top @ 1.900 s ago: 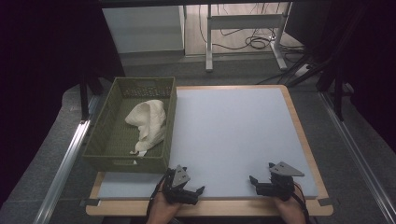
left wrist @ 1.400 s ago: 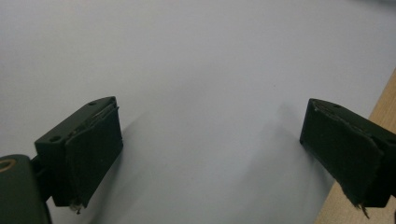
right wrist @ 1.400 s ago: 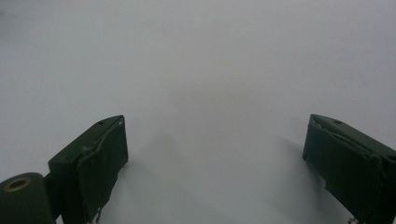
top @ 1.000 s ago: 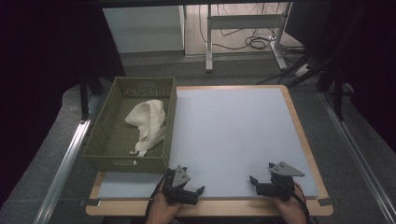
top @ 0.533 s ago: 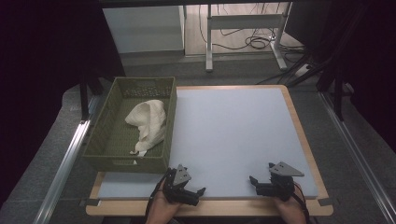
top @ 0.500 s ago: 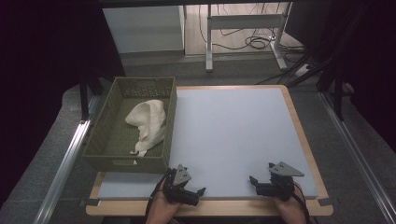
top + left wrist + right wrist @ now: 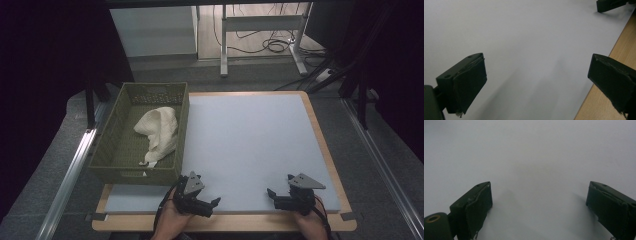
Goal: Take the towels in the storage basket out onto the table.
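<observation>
A white cloth (image 7: 157, 131) lies crumpled in an olive green basket (image 7: 107, 147) at the table's left. My left gripper (image 7: 209, 194) rests low over the near edge of the pale grey mat (image 7: 250, 140), just below the basket's front right corner, held by a hand. Its jaws stand wide apart with nothing between them in the left gripper view (image 7: 536, 82). My right gripper (image 7: 278, 189) sits near the mat's front right, also hand-held. It is open and empty over bare mat in the right gripper view (image 7: 539, 207).
The wooden table edge (image 7: 327, 150) frames the mat; it shows beside my left jaw (image 7: 624, 50). A jaw of the right gripper (image 7: 610, 5) appears far off in the left gripper view. Metal rails, desk legs and floor cables lie beyond the table.
</observation>
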A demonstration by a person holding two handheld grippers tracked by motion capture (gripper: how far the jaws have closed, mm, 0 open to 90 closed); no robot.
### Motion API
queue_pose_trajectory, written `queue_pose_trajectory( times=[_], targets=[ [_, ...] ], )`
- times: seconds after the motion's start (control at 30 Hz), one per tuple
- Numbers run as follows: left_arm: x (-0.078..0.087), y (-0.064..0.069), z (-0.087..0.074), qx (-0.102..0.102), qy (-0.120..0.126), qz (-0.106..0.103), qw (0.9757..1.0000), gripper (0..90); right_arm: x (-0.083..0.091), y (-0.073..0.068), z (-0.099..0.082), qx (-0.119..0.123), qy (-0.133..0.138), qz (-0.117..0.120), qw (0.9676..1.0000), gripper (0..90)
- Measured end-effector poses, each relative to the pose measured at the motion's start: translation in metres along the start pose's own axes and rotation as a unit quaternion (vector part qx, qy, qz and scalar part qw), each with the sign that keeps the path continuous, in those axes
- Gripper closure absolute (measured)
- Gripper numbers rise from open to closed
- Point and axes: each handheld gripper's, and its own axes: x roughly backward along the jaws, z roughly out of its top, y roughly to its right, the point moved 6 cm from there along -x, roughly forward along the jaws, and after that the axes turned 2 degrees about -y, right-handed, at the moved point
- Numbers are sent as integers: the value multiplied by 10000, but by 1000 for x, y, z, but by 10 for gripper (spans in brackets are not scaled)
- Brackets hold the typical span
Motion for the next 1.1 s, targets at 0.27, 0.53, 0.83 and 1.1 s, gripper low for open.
queue_pose_trajectory(
  times=[0.27,0.53,0.83,1.1],
  targets=[
    [8,0,15,-172,-30,-103,9998,25,0,0,0,0,0,2,10000,68],
    [19,0,30,-308,2,-98,9995,25,0,0,0,-2,-2,1,10000,68],
    [29,-9,44,-324,-25,-93,9994,25,0,0,0,-3,0,1,10000,68],
    [45,-18,62,-312,57,-96,9995,26,0,0,0,-7,-1,0,10000,68]
  ],
)
